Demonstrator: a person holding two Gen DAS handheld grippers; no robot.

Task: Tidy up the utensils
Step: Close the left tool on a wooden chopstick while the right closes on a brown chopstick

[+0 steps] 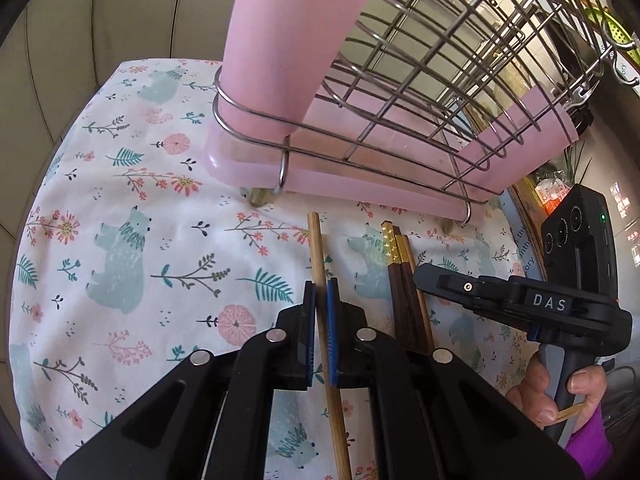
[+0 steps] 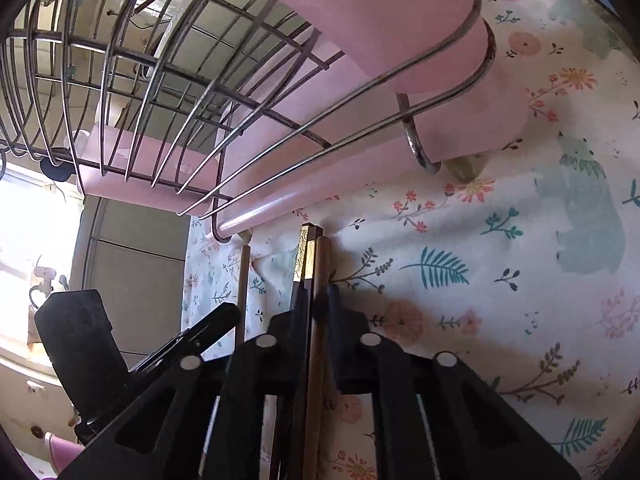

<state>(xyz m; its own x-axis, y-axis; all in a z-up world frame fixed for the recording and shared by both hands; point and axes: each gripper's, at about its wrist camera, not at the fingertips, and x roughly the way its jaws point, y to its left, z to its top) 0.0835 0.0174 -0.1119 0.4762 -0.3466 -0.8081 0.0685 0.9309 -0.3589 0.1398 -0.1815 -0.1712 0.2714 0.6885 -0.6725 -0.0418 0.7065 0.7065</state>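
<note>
Both clamped, left hand-held gripper (image 1: pixel 321 300) on bamboo chopstick (image 1: pixel 320 256), right hand-held gripper (image 2: pixel 318 304) seemingly on dark chopsticks (image 2: pixel 310 252)

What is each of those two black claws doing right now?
Left gripper: shut on a light bamboo chopstick.
Right gripper: shut on a brown wooden chopstick.

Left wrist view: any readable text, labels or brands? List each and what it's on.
"DAS": white letters on the black right gripper, on its body.
"ory": end of a word on the white tag hanging by the steel wire dish rack; the rest is cut off.
"the" and "ory": fragments on the blue rim band at the table edge; the rest is hidden.
Orange packet behind the gripper: print too blurred to read.
Right wrist view: none.
</note>
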